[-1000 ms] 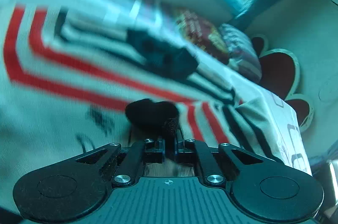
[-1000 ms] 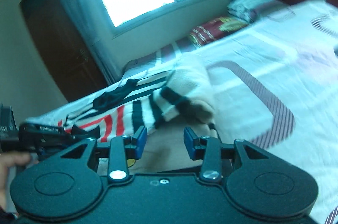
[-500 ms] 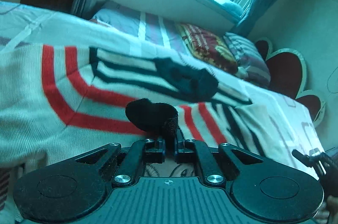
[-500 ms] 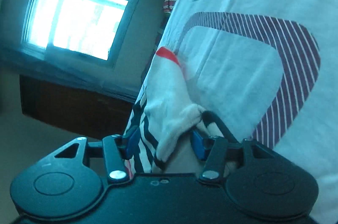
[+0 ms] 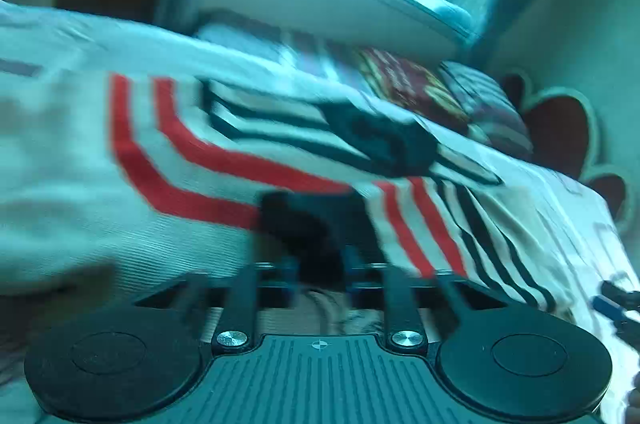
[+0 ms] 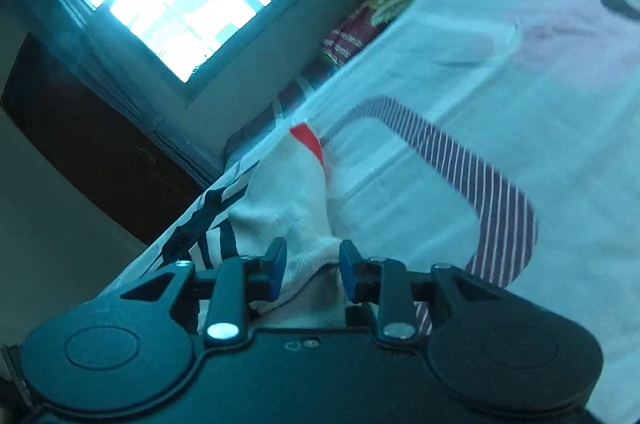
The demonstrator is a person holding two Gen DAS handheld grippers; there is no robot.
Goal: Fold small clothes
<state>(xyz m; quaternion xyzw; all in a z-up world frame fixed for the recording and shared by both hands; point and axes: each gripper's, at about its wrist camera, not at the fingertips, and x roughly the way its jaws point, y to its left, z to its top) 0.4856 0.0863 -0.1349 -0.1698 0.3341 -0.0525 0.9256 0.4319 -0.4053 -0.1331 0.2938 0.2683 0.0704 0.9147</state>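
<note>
A bed point(image 6: 460, 72) with a patterned sheet carries a striped sweater point(image 5: 120, 184) spread near its edge. The left gripper point(image 5: 318, 270) is opening, a dark fold of the sweater between its jaws. The right gripper point(image 6: 312, 270) is also opening, white sweater cloth bunched between its blue pads point(image 6: 277, 266).

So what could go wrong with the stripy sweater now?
1. The left tongs are opening with the black collar between them, so it may drop and the fold may slide.
2. The right tongs have a bunched white part of the sweater between them and are opening a little, so that part could slip.
3. The sweater lies wrinkled on the bed sheet, so the fold might come out crooked.
</note>
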